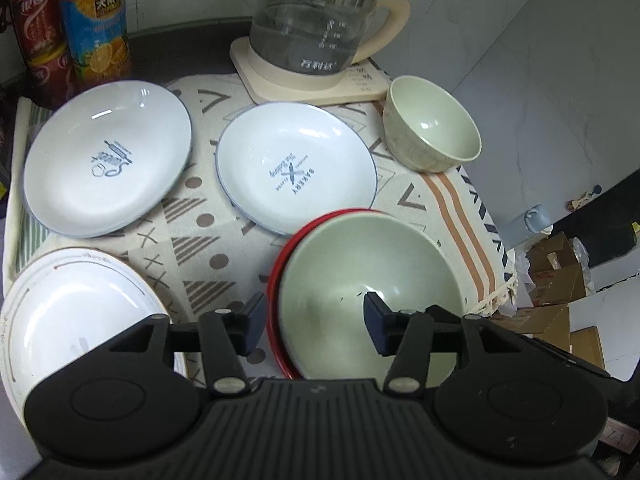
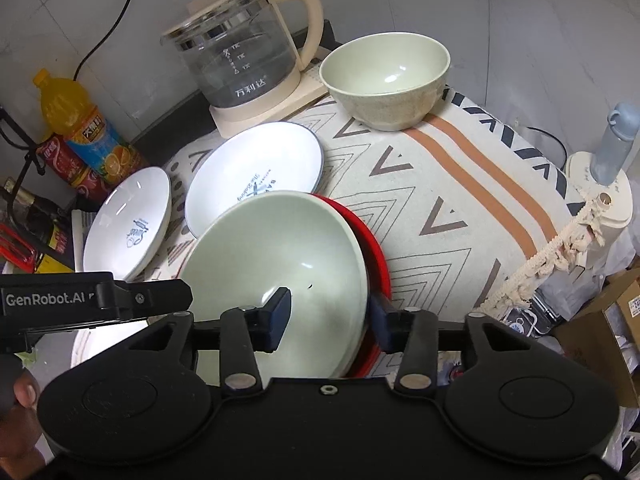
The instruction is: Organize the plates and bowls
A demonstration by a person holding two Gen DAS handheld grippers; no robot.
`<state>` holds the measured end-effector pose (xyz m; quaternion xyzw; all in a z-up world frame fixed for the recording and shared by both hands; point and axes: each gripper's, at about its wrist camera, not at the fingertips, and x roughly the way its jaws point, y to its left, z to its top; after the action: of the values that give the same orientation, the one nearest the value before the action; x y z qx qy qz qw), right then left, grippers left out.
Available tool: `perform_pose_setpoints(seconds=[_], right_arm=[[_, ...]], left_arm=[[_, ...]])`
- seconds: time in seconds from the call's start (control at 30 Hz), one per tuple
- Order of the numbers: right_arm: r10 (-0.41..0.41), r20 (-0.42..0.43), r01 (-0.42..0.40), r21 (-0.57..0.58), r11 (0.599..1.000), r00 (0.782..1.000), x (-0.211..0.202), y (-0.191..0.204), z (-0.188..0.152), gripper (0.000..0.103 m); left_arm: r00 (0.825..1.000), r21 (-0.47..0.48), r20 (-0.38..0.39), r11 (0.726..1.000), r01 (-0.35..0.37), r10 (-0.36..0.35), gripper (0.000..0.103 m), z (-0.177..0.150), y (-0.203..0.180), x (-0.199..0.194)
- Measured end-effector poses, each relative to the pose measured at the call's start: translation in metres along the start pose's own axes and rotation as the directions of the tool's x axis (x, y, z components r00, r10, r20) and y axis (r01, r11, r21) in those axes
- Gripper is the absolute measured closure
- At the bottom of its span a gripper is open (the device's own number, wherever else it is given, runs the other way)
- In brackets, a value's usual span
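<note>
Green bowl point(image 1: 372, 292) sits nested in red bowl point(image 1: 276, 280); our left claw point(image 1: 316, 320) and right claw point(image 2: 330, 316) straddle its rims, pads apart, gripping nothing.

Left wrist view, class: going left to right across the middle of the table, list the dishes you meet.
Plate marked Sweet → plate marked Bakery → small pale green bowl.

Pale green bowl point(image 1: 372, 292) in red plate point(image 1: 276, 280); white plates point(image 1: 108, 160) (blue print); cloth point(image 2: 440, 200) beige, chevron-patterned.
</note>
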<state>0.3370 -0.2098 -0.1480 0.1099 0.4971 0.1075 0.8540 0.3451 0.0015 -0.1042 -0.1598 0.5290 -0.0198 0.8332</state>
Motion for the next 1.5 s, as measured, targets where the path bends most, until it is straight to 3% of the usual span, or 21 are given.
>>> perform_pose_setpoints(seconds=[0.23,0.67,1.2,1.5], right_arm=[[0.007,0.065,-0.008,0.017,1.000,0.998,-0.019,-0.006,0.011,0.040],[0.006,0.090,-0.011,0.053,0.999,0.996,-0.017,-0.028,0.034,0.018],[0.002,0.077,-0.007,0.060,0.998,0.997,0.017,-0.073,0.086,0.017],[0.019,0.072,-0.023,0.050,0.999,0.997,0.044,-0.091,0.123,0.029]], left_arm=[[1.000,0.005,0.028,1.000,-0.013,0.013,0.032,0.007,-0.001,-0.005],[0.999,0.017,0.012,0.999,-0.037,0.036,0.025,0.028,-0.024,0.020],[0.998,-0.010,-0.003,0.998,-0.062,0.062,0.024,0.075,-0.062,0.074],[0.997,-0.060,0.030,0.996,-0.068,0.070,0.027,0.107,-0.076,0.100]])
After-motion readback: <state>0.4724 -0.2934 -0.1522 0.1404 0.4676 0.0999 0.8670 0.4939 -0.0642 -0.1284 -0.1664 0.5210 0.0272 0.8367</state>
